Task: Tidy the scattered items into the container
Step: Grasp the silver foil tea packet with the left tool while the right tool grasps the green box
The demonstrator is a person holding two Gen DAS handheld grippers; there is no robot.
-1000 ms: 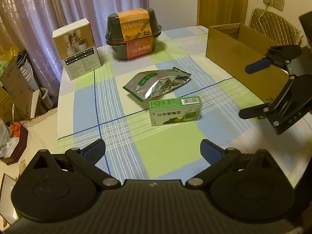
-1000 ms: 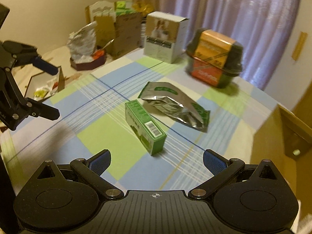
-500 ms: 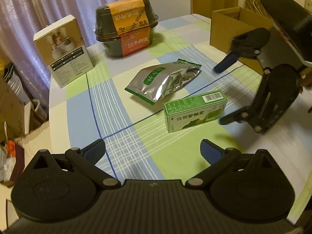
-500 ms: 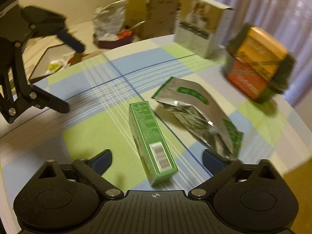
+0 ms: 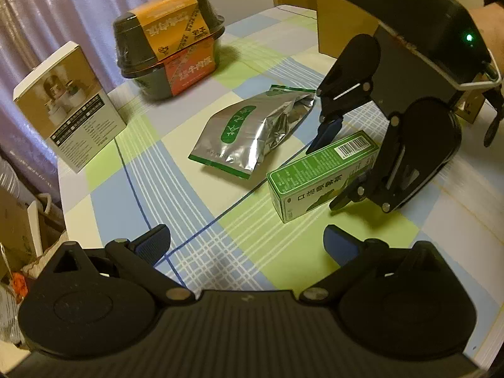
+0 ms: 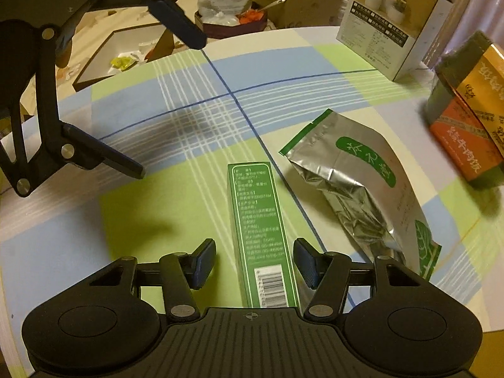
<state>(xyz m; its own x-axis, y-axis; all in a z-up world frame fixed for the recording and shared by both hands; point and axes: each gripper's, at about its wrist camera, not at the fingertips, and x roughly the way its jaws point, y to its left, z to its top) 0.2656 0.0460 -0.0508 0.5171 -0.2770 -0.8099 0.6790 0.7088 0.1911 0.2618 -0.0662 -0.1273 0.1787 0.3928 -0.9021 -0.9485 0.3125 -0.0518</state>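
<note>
The worktop (image 6: pixel 195 94), under its checked cloth, fills both views, and the cardboard container (image 5: pixel 340 22) I am tidying into stands at its far edge, at about one o'clock in the left wrist view and well apart from the loose items. At eleven o'clock there sit the black meal tub (image 5: pixel 170 53) with its orange sleeve and, at nine o'clock, the upright white box (image 5: pixel 69 107); neither is touched. The silver pouch (image 6: pixel 356 189) lies flat at three o'clock in my right wrist view, just beside the green carton (image 6: pixel 261 220). That carton lies lengthwise at six o'clock, barcode end nearest me, straight between the pads of my right hand-held gripper (image 6: pixel 253 267). Its jaws are partly spread, one pad either side of the carton with a gap on each side, gripping nothing yet. My left hand-held gripper (image 5: pixel 245 245) hangs wide open above the cloth, empty.

I judge the step in hand to be the first pick: the carton is lined up but not grasped. The next move calls for squeezing evenly on its long sides, lifting level, then carrying it clear of the pouch to the container
</note>
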